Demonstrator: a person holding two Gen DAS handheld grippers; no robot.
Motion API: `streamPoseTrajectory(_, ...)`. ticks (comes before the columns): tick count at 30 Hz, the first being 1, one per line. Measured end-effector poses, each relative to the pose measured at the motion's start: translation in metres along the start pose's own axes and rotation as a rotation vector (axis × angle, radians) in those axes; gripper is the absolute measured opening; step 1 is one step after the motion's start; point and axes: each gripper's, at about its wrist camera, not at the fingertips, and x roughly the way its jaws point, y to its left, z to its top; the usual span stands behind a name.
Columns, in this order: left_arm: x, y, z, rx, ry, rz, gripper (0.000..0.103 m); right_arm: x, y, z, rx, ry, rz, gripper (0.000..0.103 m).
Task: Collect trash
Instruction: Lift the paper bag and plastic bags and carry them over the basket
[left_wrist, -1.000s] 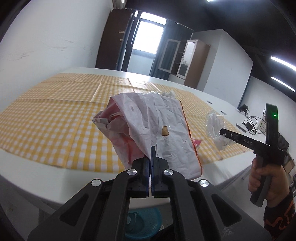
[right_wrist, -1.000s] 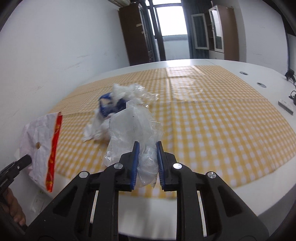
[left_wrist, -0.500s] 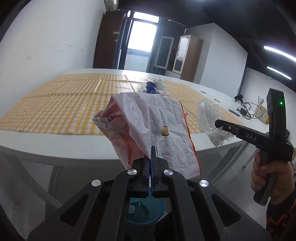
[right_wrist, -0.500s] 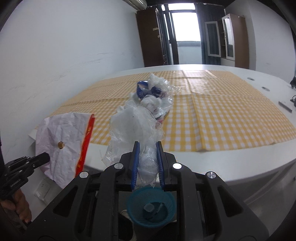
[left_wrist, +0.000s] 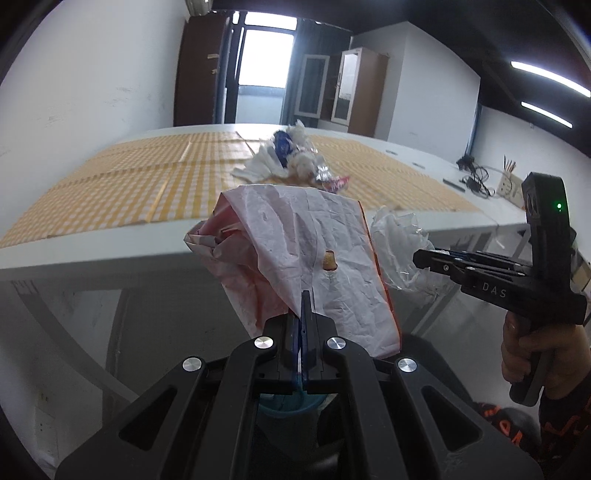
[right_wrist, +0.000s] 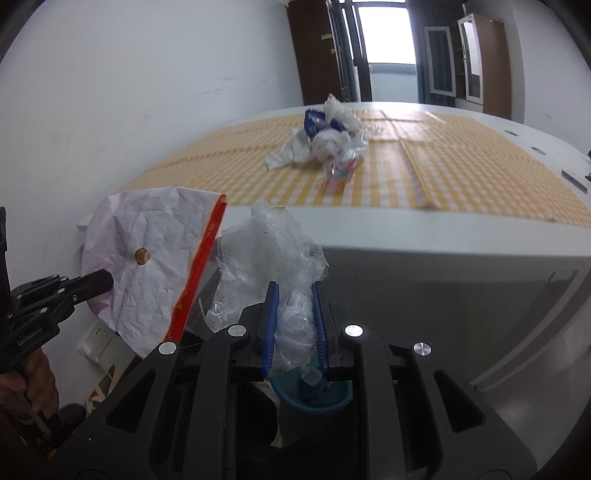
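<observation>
- Two grippers hang off the near edge of the white table (left_wrist: 92, 254), both below the tabletop and side by side.
- Left gripper (left_wrist: 302, 321): fingers pressed together on the bottom edge of a crumpled white paper bag (left_wrist: 314, 258) with a red border, which stands up in front of it and blocks much of the table edge behind.
- Right gripper (right_wrist: 294, 321): blue pads clamped on a wad of clear plastic wrap (right_wrist: 269, 254), the loose film puffing up above the fingers.
- On the yellow checked cloth (right_wrist: 461, 173) a heap of leftover trash (right_wrist: 325, 144) still lies: white tissue, something blue, clear wrapping and a reddish packet, well apart from both grippers.
- A blue bin (right_wrist: 314, 395) sits on the floor under the grippers, mostly hidden by their frames; something bluish lies in it, too hidden to tell what.
- Cables and a pen holder (left_wrist: 508, 181) rest at the table's far right end.
</observation>
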Motion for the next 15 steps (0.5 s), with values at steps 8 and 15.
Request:
streamPoseTrajectory(8, 0.023, 0.0, -0.04, 0.001, 0.101, 0.013, 0.0, 0.023, 0.006, -0.042, -0.013, 0.096, -0.009, 0.017)
streamPoseTrajectory(15, 0.071, 0.008, -0.069, -0.012, 0.219, 0.036, 0.0, 0.062, -0.003, -0.065, 0.004, 0.194, -0.019, 0.017)
